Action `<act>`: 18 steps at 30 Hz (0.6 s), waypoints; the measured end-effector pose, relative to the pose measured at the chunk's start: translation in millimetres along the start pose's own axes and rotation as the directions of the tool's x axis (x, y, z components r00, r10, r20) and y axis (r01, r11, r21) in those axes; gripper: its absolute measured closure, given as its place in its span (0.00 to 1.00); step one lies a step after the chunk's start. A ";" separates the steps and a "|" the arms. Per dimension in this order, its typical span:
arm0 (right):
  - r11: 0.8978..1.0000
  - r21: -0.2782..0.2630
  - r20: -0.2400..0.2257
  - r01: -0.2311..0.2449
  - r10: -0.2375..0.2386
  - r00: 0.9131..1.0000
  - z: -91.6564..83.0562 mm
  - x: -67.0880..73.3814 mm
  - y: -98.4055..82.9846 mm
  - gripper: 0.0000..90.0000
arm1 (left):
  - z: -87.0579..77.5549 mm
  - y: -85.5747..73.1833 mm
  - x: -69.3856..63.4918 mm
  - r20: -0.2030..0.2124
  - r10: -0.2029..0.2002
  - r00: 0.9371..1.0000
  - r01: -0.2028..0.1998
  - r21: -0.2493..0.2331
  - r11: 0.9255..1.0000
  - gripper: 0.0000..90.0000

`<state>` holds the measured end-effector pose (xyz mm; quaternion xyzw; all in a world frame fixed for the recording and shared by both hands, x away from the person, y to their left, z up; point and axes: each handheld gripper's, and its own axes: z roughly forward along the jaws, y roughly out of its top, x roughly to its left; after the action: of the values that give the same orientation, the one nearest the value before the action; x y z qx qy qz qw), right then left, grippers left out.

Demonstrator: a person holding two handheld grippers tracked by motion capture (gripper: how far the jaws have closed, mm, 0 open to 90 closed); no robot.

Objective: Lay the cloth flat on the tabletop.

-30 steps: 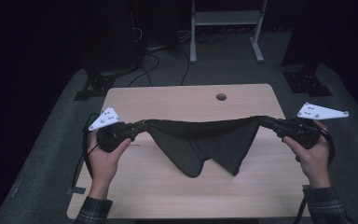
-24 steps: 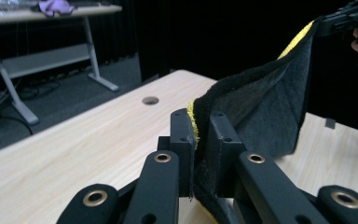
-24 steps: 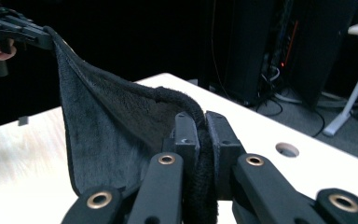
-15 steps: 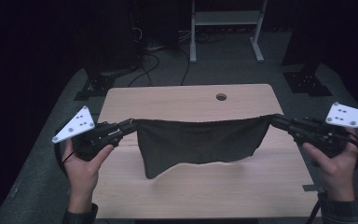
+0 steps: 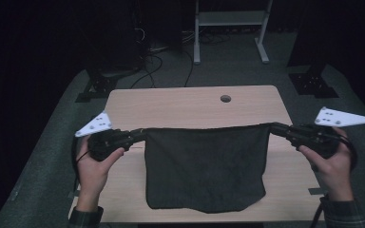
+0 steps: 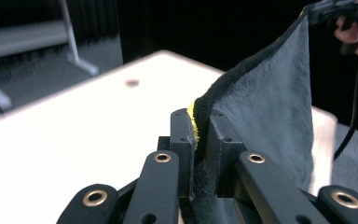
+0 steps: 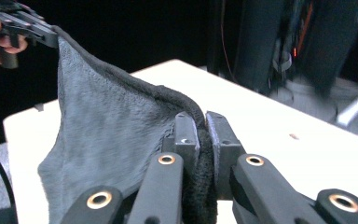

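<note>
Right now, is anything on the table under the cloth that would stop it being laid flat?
Nothing visible. The dark cloth hangs stretched between the left gripper and right gripper, both shut on its top corners. The table beyond it looks bare; the part behind the cloth is hidden.

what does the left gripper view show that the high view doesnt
The left gripper view alone shows a yellow strip along the cloth's edge, pinched between that gripper's black jaws. The high view alone shows the whole dark cloth hanging as a flat sheet from a taut top edge, both of the person's hands, and the grey plates on the grippers. Both show the wooden table with its small hole, and the right gripper gripping the far corner.
</note>
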<state>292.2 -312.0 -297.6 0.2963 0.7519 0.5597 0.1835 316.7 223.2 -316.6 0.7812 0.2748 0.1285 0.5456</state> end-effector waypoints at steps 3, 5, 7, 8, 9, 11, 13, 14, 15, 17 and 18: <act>0.996 0.078 0.023 -0.039 0.037 0.999 21.2 -17.0 -19.5 0.92 | 23.3 -16.0 14.3 -0.008 -0.028 1.000 0.028 0.057 0.998 0.91; 0.992 0.111 0.038 -0.055 0.051 0.998 31.9 -24.2 -28.4 0.92 | 33.9 -23.5 22.5 -0.017 -0.041 0.999 0.042 0.084 0.996 0.91; 0.989 0.134 0.045 -0.069 0.063 0.997 39.6 -29.8 -34.3 0.92 | 40.5 -28.5 28.5 -0.022 -0.050 0.999 0.052 0.098 0.994 0.91; 0.987 0.144 0.052 -0.074 0.067 0.996 43.6 -32.6 -37.4 0.92 | 44.4 -31.0 31.8 -0.026 -0.054 0.998 0.057 0.107 0.993 0.91; 0.985 0.153 0.056 -0.082 0.074 0.996 48.3 -35.5 -40.6 0.92 | 46.7 -32.2 33.6 -0.031 -0.055 0.998 0.058 0.112 0.992 0.91; 0.982 0.169 0.067 -0.086 0.076 0.995 55.2 -39.6 -44.4 0.92 | 51.8 -34.2 37.9 -0.043 -0.053 0.998 0.058 0.123 0.991 0.91; 0.980 0.178 0.077 -0.091 0.078 0.994 60.1 -42.9 -46.3 0.92 | 57.2 -35.4 41.5 -0.055 -0.053 0.997 0.060 0.128 0.990 0.91; 0.979 0.182 0.082 -0.095 0.082 0.993 63.6 -45.8 -47.0 0.92 | 59.6 -36.0 43.8 -0.059 -0.054 0.997 0.062 0.136 0.989 0.91; 0.979 0.182 0.082 -0.095 0.082 0.993 63.6 -45.8 -47.0 0.92 | 62.4 -37.1 46.3 -0.064 -0.059 0.996 0.068 0.139 0.988 0.91; 0.976 0.189 0.088 -0.104 0.088 0.992 68.3 -48.8 -48.5 0.92 | 67.5 -39.0 50.8 -0.070 -0.066 0.995 0.075 0.146 0.986 0.91; 0.974 0.200 0.096 -0.105 0.088 0.992 73.4 -51.4 -50.8 0.92 | 70.7 -40.4 53.9 -0.074 -0.067 0.995 0.078 0.153 0.985 0.91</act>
<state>363.6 -301.6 -371.2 0.3737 0.7816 0.4742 0.1568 384.4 208.9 -385.6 0.8061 0.3308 0.1133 0.4774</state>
